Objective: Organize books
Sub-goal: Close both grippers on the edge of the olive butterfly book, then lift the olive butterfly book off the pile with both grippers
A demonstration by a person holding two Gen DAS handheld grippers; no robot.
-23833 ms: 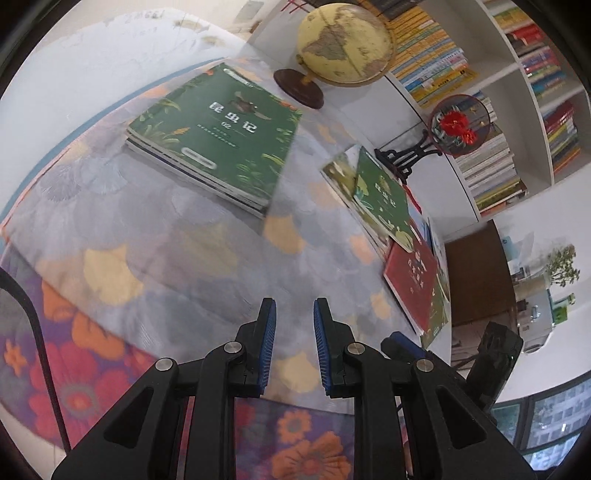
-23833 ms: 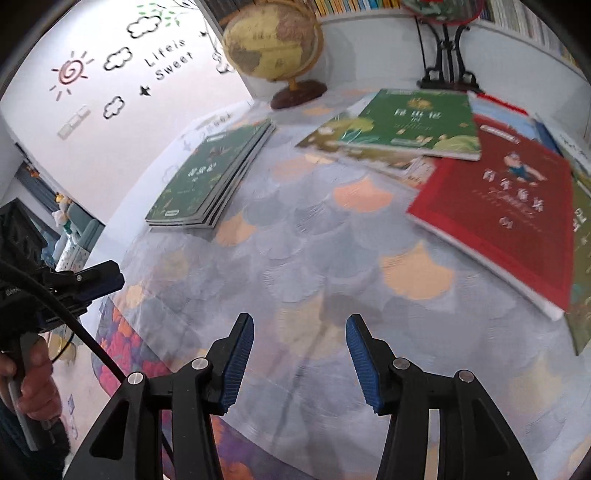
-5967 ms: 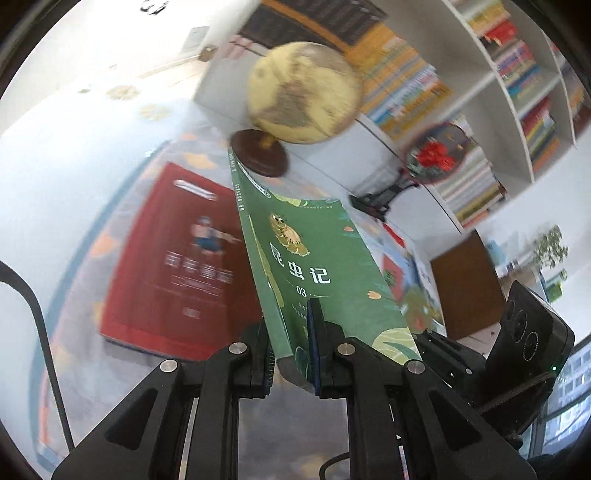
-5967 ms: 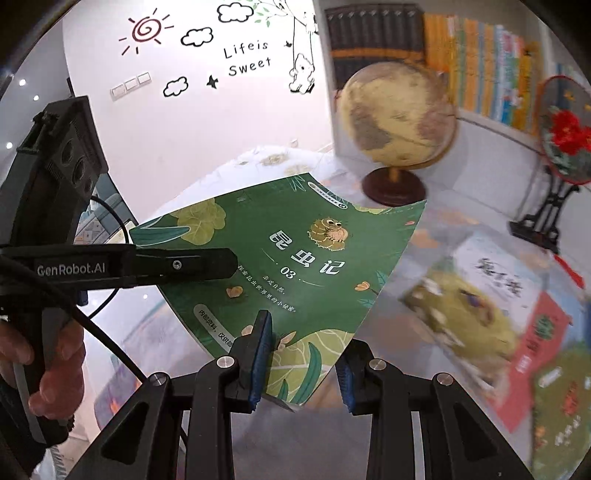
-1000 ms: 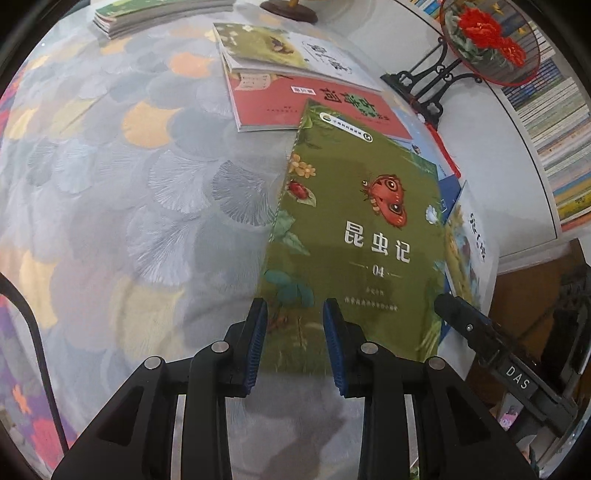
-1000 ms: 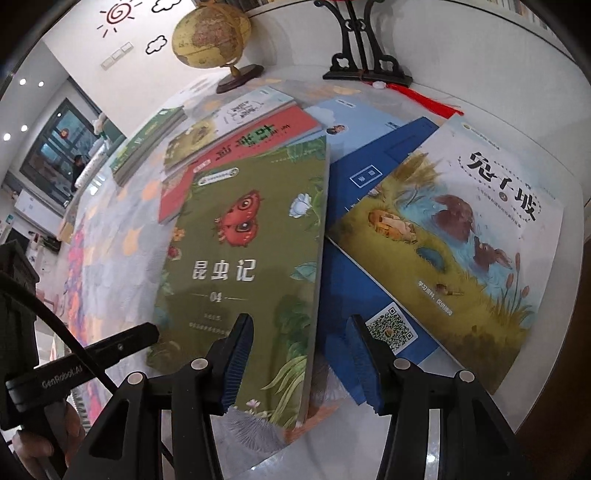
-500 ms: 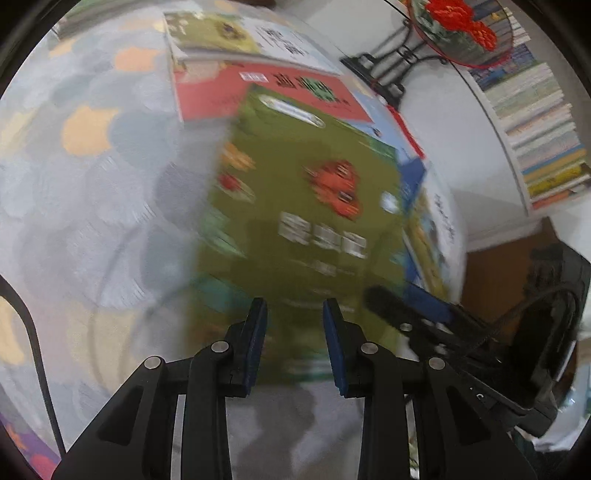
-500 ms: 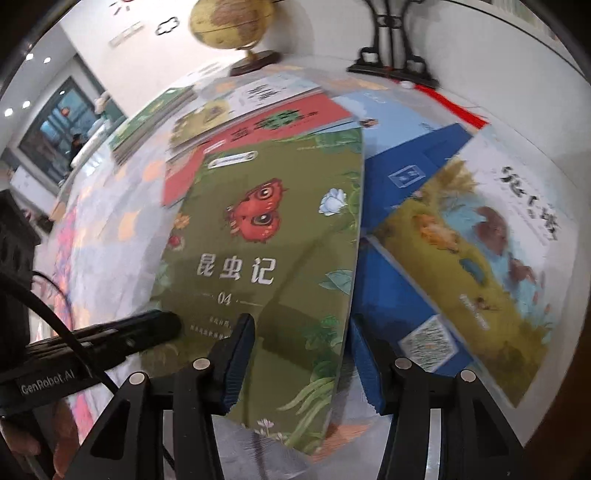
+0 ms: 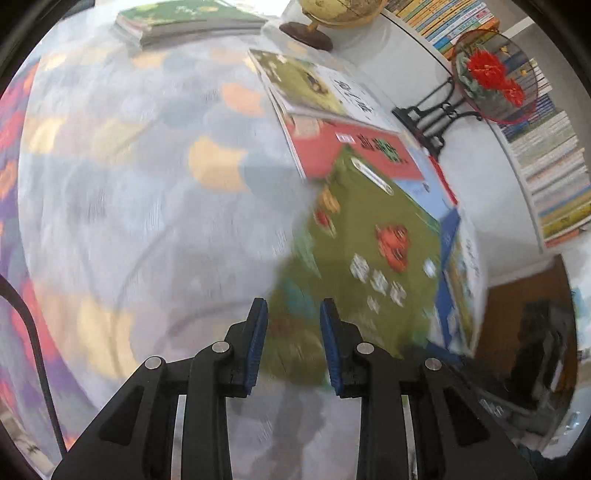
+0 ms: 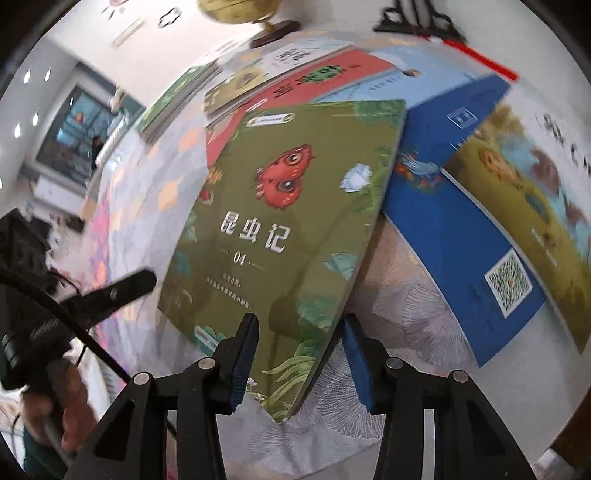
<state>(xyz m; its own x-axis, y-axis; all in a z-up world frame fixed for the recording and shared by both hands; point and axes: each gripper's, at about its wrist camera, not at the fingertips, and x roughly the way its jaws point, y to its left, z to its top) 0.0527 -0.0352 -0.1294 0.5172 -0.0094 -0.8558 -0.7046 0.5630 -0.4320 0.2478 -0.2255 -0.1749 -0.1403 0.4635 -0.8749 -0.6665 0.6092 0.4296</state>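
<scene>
The green book [image 10: 280, 206] with a red butterfly lies on the patterned tablecloth [image 9: 147, 192], overlapping a red book [image 10: 332, 74] and a blue book [image 10: 443, 221]. Its near right corner sits between the fingers of my right gripper [image 10: 299, 362], whose jaws are closing with a gap still showing at the right pad. In the left wrist view the green book [image 9: 373, 243] is blurred, its near left corner between the fingers of my left gripper [image 9: 291, 343]. Those jaws are closing too, and I see no pad pressing. From the right wrist view, a left gripper finger [image 10: 125, 288] lies just beside the book's left edge.
A stack of green books [image 9: 184, 18] and a globe [image 9: 332, 11] stand at the far end. A white picture book [image 9: 317, 85] tops the red one. Another picture book [image 10: 524, 184] lies right of the blue book. A fan ornament [image 9: 491, 85] stands before the bookshelf [image 9: 546, 158]. A hand [image 10: 55, 410] holds the left gripper.
The right gripper has come closer, so the green book's near corner now sits between its narrowing fingers. The left view has swung, and the book sits further right in it.
</scene>
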